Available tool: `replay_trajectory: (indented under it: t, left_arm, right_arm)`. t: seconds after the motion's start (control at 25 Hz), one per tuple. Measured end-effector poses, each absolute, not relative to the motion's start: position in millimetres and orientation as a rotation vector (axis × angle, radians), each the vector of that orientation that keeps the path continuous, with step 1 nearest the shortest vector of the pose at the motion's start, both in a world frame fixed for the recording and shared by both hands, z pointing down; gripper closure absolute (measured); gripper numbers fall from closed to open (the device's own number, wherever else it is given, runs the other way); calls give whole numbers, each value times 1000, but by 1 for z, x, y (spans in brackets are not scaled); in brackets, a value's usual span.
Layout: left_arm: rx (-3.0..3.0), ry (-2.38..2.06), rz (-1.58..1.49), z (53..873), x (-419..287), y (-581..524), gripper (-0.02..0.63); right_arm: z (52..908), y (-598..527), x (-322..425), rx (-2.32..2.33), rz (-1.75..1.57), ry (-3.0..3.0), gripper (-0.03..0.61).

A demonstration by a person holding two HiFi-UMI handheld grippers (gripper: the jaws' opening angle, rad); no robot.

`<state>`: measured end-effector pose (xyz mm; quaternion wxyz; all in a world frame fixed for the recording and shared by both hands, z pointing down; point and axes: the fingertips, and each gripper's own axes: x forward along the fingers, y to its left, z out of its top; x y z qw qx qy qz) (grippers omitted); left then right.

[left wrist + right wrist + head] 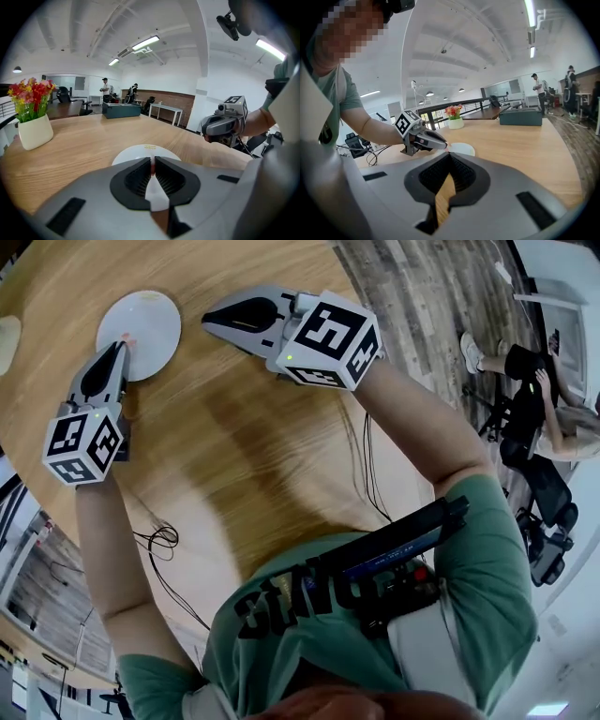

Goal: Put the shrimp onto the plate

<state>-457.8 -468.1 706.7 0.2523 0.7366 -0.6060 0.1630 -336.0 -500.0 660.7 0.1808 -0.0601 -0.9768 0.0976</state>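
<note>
Shrimp point(151, 165) pinched in left gripper point(122, 343) by plate point(155, 320) — right gripper point(210, 318) closed, empty; wooden table point(244, 446), office.

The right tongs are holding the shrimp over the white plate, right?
No. The left tongs hold the shrimp over the white plate, not the right ones. The left gripper view shows it pinched between them. The right tongs are shut and empty.

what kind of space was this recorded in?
Looks like an open-plan office or lab: exposed ceiling with strip lights, an office chair and a desk by a brick wall, plus a big wooden table holding a flower pot.
</note>
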Motion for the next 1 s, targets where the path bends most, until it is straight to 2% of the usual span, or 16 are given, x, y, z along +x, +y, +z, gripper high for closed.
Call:
replay_trajectory:
  t: [0.4, 0.48, 0.6, 0.76, 1.0]
  left_arm:
    - [2005, -1648, 395, 706, -452, -476, 574]
    - [1999, -1651, 344, 704, -453, -478, 460]
    - [2006, -1658, 314, 700, -455, -480, 346]
    - [2014, -1656, 304, 701, -453, -479, 303]
    - [2030, -1653, 211, 693, -452, -480, 288]
  right_arm:
    - [663, -498, -332, -180, 294, -2761, 575]
    - [664, -499, -332, -185, 298, -2766, 575]
    - [662, -498, -333, -188, 305, -2769, 575]
    - [663, -497, -332, -191, 319, -2771, 575]
    - [664, -498, -332, -190, 325, -2771, 575]
